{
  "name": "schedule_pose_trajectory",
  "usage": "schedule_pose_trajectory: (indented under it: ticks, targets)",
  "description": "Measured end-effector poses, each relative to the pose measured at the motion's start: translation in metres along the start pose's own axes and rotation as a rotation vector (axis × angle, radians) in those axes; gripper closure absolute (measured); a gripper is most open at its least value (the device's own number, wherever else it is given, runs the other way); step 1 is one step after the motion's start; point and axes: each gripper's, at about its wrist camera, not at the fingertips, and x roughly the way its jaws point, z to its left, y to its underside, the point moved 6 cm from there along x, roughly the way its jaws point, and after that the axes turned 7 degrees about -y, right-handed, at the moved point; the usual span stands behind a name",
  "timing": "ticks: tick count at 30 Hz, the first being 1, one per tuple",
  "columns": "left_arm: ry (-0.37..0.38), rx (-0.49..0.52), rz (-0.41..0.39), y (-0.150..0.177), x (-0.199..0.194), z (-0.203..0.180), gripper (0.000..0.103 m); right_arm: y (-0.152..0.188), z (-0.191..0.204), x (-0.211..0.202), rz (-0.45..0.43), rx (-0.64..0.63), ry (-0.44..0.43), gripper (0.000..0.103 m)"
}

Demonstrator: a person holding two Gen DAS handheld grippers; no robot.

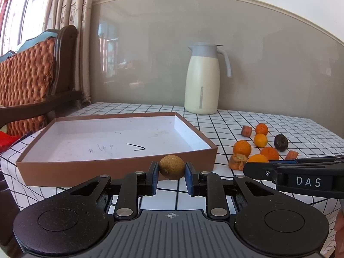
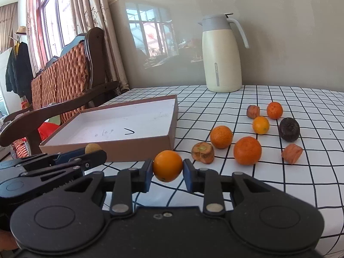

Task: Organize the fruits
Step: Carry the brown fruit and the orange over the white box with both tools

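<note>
Shallow cardboard tray [image 1: 64, 163] at left, white-lined, nothing yet inside. Left gripper [image 1: 172, 168] clamped on a brownish-green, speckled round fruit [image 1: 172, 167], held just short of the tray's near wall. Right gripper [image 2: 168, 166] clamped on a smooth orange [image 2: 168, 166], above the checked cloth [image 2: 279, 189]. Further right, loose oranges, one dark fruit [image 2: 289, 128] and cut pieces not yet sorted.
</note>
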Motion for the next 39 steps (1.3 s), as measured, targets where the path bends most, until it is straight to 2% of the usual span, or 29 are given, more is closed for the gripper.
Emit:
schedule_pose_trajectory:
  ticks: [14,23,39]
  targets:
    - [-0.149,-0.082,-0.043,-0.015,-0.006,0.076,0.077,-0.023,0.033,0.021,-0.070,-0.048,-0.083,0.082]
    - [-0.244,-0.117,-0.044,-0.025,0.010,0.126,0.077,-0.040,0.039,0.043,-0.081,-0.070,-0.079,0.082]
    - [-0.316,-0.149,-0.005,-0.028,0.051,0.145,0.077,-0.059,0.029,0.089,-0.057,-0.072,-0.043,0.082]
